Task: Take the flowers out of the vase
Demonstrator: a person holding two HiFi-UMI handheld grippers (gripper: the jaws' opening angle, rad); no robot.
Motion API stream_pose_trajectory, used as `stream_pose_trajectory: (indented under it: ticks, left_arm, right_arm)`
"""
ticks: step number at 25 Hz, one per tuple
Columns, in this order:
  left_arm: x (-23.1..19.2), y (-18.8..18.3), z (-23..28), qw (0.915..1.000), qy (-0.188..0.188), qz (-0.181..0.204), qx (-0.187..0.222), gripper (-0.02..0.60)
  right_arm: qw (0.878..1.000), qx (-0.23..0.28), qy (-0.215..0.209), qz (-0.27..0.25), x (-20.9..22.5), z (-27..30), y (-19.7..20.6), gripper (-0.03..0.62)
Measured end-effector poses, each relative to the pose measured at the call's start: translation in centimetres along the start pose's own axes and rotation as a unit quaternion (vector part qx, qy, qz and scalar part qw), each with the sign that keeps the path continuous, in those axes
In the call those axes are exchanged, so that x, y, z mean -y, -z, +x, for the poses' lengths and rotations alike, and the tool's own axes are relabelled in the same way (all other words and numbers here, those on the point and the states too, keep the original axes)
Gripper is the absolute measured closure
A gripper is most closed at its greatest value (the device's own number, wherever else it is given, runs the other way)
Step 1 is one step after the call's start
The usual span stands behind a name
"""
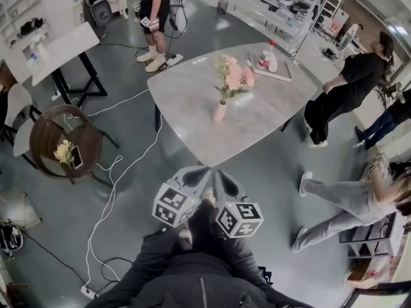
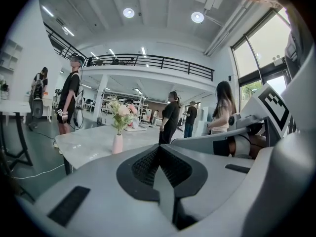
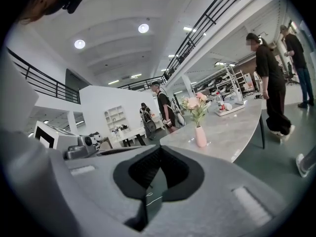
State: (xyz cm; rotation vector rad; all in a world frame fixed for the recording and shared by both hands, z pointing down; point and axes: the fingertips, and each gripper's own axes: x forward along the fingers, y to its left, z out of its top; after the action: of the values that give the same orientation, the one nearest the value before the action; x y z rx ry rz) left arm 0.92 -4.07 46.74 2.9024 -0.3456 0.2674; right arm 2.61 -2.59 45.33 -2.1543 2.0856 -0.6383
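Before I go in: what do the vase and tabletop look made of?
The vase: pale pink, smooth, opaque; probably glazed ceramic, possibly plastic. The tabletop: light grey, faint veining, soft glare; polished marble or a stone-look slab.

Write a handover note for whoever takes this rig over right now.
Left hand-held gripper: shut, empty.
Right hand-held gripper: shut, empty. The two sit side by side, short of the table's near edge.
Pink flowers stand upright in the slim pink vase, mid-way along the grey marble-look table.
Done: nothing yet.
Left: reach the vase, open, grip the stems, lift the flowers out.
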Motion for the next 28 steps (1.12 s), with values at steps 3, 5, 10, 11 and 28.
stream_pose_trajectory:
  ticks: [3, 5, 10, 11, 28]
  left_arm:
    - [-0.5, -0.2, 1.1, 1.0000, 0.001, 0.001, 0.000, 0.581]
    - [-0.8, -0.4, 1.9, 1.0000, 0.001, 0.002, 0.001, 0.581]
    - [-2.0, -1.0, 4.2, 1.0000, 0.001, 0.001, 0.002, 0.581]
    - [-2.3, -1.1, 4.8, 1.0000, 0.002, -0.001, 0.002, 0.581]
    - [-10.7, -3.7, 15.0, 0.9995, -0.026, -0.018, -0.006, 0.581]
  right_arm:
    - [1.000, 0.003, 0.004, 0.001, 1.0, 0.6, -0.5, 0.594]
    - [1.000, 0.004, 0.005, 0.002, 1.7, 1.1, -0.7, 0.594]
    - [1.000, 0.003, 0.005, 0.002, 3.4, 3.0, -1.8, 0.594]
    - [1.000, 0.002, 0.005, 0.002, 3.8, 3.4, -2.0, 0.594]
    - [1.000, -0.017, -0.013, 0.007, 10.9, 14.0, -6.8, 0.594]
